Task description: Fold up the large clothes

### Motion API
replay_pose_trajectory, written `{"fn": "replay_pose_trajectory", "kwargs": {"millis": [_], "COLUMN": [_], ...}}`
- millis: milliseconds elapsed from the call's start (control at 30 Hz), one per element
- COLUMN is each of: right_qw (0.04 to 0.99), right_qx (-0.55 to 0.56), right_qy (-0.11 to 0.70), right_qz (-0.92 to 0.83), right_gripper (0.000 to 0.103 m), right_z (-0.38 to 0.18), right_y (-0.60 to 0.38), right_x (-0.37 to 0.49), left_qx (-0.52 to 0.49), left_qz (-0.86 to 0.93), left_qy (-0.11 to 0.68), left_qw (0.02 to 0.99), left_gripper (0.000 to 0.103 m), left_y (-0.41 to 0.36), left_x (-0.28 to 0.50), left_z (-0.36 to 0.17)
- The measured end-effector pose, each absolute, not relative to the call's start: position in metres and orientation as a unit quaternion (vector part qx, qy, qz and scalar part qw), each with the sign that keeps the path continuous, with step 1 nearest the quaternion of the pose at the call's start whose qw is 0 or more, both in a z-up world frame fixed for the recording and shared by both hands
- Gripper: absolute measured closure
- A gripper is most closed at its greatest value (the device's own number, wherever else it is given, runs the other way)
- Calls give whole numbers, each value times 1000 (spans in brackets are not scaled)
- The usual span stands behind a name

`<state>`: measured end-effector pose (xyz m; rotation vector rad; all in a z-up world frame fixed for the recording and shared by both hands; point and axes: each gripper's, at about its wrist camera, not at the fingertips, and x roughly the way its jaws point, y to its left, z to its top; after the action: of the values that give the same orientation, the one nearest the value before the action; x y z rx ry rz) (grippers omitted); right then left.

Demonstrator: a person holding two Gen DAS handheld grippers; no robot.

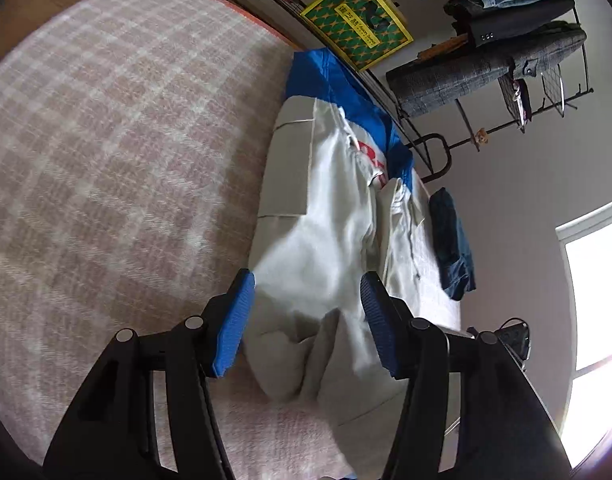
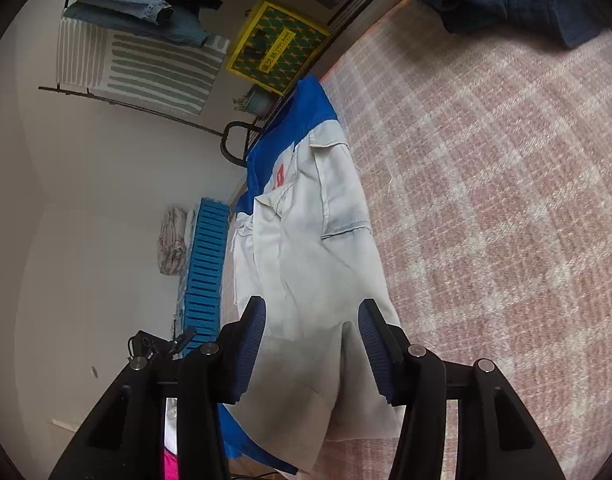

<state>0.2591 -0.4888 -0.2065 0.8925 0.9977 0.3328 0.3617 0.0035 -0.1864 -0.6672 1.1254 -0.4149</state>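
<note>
both my tongs hang open over the grey-and-blue jacket on the checked blanket.

my left gripper (image 1: 308,320) stands with its blue pads apart and nothing pinched; the pale grey jacket (image 1: 330,216) lies below and between them, its near fold bunched under the gap, the pads not pressing it. the jacket runs away from me along the pink checked blanket (image 1: 117,152), blue panels at its far end, with folded dark blue jeans (image 1: 452,236) just beside it. my right gripper (image 2: 312,348) is likewise parted and empty, the jacket's near hem lying between its pads, untouched as far as i can tell. the blanket spreads off to the right.
</note>
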Motion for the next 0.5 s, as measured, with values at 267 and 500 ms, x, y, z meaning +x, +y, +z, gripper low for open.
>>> {"fn": "replay_pose_trajectory", "kwargs": {"millis": [267,500], "right_qw": [741,732], "right_qx": [347,306], "right_qy": [540,525], "right_qz": [200,310], "right_gripper": [74,75], "right_z": [-244,-230], "right_y": [-466,-408], "right_x": [214,215], "left_qx": [-313,-324], "left_qz": [-240,-306], "left_qy": [602,584], "left_qw": [694,678], "left_gripper": [55,61], "left_y": [-5,-52], "left_x": [279,271], "left_z": [-234,-223]}}
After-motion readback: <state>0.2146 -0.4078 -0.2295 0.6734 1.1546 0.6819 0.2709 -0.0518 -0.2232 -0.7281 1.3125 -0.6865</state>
